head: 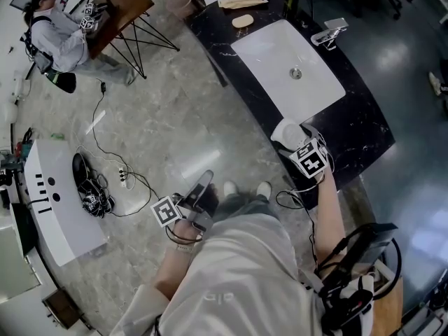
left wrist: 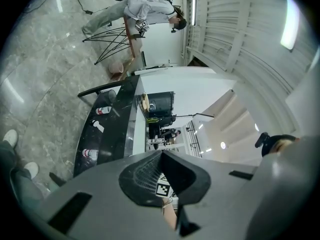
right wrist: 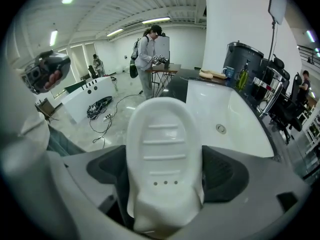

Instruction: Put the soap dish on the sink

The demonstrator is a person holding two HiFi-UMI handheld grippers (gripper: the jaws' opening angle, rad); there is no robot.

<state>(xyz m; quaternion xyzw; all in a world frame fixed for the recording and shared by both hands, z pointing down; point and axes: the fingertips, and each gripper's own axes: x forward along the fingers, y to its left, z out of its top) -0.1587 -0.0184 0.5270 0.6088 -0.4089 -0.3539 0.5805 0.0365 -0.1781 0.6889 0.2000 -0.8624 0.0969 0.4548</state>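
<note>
A white ridged soap dish (right wrist: 162,149) stands upright between the jaws of my right gripper (right wrist: 162,171), which is shut on it. In the head view the soap dish (head: 285,132) and right gripper (head: 295,143) hover over the near end of the black counter (head: 364,124), just short of the white sink basin (head: 280,51). The basin (right wrist: 235,119) lies ahead and to the right in the right gripper view. My left gripper (head: 203,184) hangs low over the floor by the person's side; its pads (left wrist: 145,171) meet with nothing between them.
A faucet (head: 327,33) stands at the sink's right side, a bar of soap (head: 243,21) and a wooden tray (head: 241,1) beyond its far end. Bottles (left wrist: 102,110) sit on the counter. A person (head: 59,30) works at a folding table; a white console (head: 59,201) and cables (head: 91,187) lie on the floor.
</note>
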